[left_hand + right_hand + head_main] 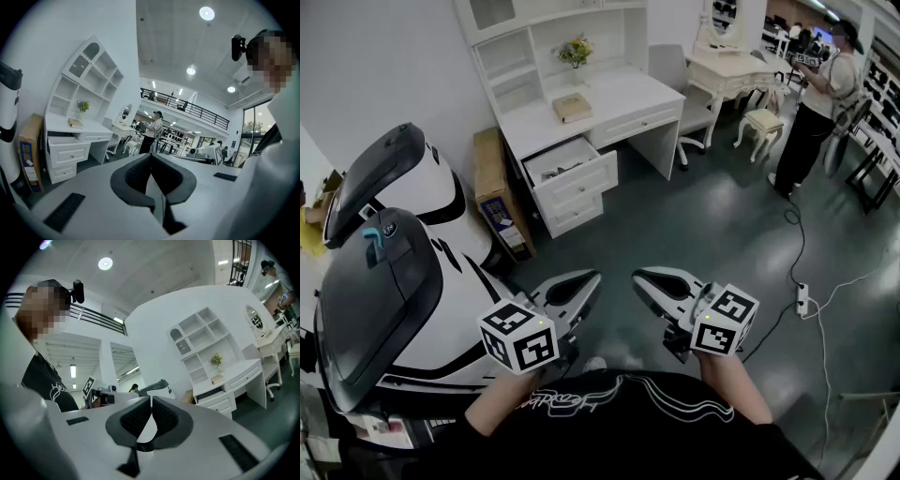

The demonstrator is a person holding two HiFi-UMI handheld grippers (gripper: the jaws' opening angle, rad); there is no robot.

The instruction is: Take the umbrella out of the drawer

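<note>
A white desk stands across the room, with its top left drawer pulled open. Something dark lies inside; I cannot make out an umbrella from here. My left gripper and right gripper hang side by side close to my body, far from the desk, both pointing toward it. Each is shut with nothing between its pads. The left gripper view shows its jaws meeting, with the open drawer far off at the left. In the right gripper view the jaws touch, and the drawer sits at the right.
A large white-and-black machine stands close at my left. A cardboard box leans beside the desk. A book and flowers are on the desk. A person, a stool and a floor cable with power strip are at the right.
</note>
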